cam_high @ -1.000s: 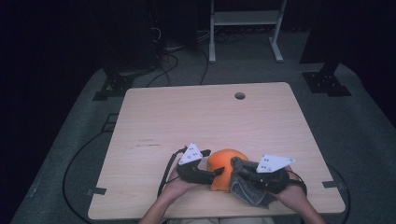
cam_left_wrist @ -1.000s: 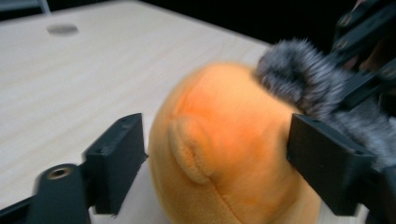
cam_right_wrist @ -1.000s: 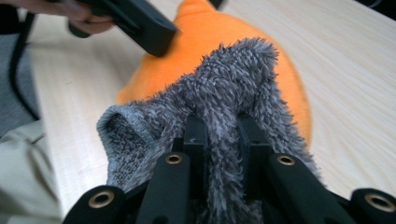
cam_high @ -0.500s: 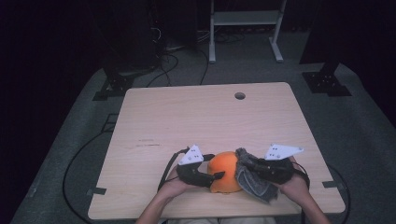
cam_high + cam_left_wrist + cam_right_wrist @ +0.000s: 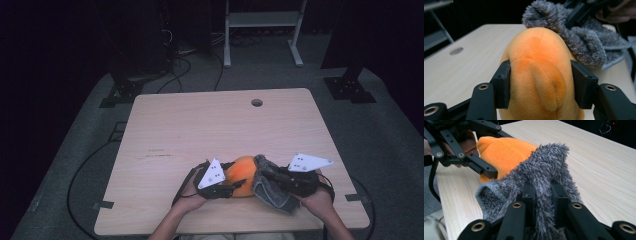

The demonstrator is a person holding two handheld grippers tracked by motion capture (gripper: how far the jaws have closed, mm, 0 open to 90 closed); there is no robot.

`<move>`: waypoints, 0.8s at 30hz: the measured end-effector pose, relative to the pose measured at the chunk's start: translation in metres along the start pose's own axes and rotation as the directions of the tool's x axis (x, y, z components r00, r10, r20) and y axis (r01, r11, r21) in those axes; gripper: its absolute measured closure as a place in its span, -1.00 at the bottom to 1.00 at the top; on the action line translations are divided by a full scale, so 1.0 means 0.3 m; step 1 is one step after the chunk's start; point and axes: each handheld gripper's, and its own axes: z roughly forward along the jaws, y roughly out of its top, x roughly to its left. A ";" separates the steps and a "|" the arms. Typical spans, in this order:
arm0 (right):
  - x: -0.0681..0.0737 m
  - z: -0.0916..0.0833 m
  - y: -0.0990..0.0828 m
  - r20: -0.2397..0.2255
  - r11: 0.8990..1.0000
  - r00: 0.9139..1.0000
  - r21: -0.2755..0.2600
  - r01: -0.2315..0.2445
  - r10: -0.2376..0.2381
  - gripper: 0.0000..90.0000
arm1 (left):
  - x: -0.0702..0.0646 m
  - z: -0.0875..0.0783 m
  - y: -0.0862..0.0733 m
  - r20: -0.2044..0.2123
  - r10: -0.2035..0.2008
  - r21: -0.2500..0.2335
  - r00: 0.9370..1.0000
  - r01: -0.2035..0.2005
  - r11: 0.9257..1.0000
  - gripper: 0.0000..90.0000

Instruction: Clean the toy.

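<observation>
- An orange plush toy (image 5: pixel 241 176) was found near the front edge of the wooden table (image 5: pixel 200 125), between the two grippers.
- The left gripper (image 5: pixel 541 82) had just been closing its jaws; they were pressed against the toy's sides, apparently to steady it.
- A fold of the grey fuzzy sock (image 5: pixel 541 170) was pinched in the narrowly shut right gripper (image 5: pixel 543 192), its cuff held against the toy, probably so that it could be drawn over it.
- The sock's opening (image 5: pixel 491 195) gaped loosely; nothing could be made out inside it, and the toy lay outside it.
</observation>
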 end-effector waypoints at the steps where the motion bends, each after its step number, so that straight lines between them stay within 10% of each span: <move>1: 0.002 0.014 0.000 -0.002 1.000 1.000 0.012 0.004 -0.004 0.69 | 0.021 -0.002 -0.016 0.015 -0.011 0.031 1.000 0.010 0.999 -0.12; 4: 0.012 0.070 -0.019 -0.023 0.999 1.000 0.054 0.004 -0.003 0.70 | 0.045 -0.003 -0.036 0.022 -0.117 0.049 0.993 0.115 0.992 -0.57; 5: 0.023 0.083 -0.020 -0.032 0.998 0.999 0.058 0.007 -0.005 0.70 | 0.064 -0.009 -0.040 0.022 -0.213 0.046 0.977 0.212 0.976 -0.63; 10: 0.060 0.090 -0.006 -0.035 0.998 0.999 0.050 0.043 -0.042 0.69 | 0.058 -0.022 -0.047 0.005 -0.196 0.062 0.981 0.195 0.979 -0.36; 18: -0.052 0.073 -0.071 -0.017 0.993 0.996 0.084 -0.084 0.085 0.69 | 0.043 -0.044 -0.076 0.017 -0.176 0.073 0.984 0.174 0.982 -0.27; 24: -0.003 0.062 -0.004 -0.085 0.997 0.994 -0.028 -0.070 0.067 0.69 | 0.030 -0.050 -0.082 0.062 -0.130 0.072 0.990 0.125 0.990 -0.25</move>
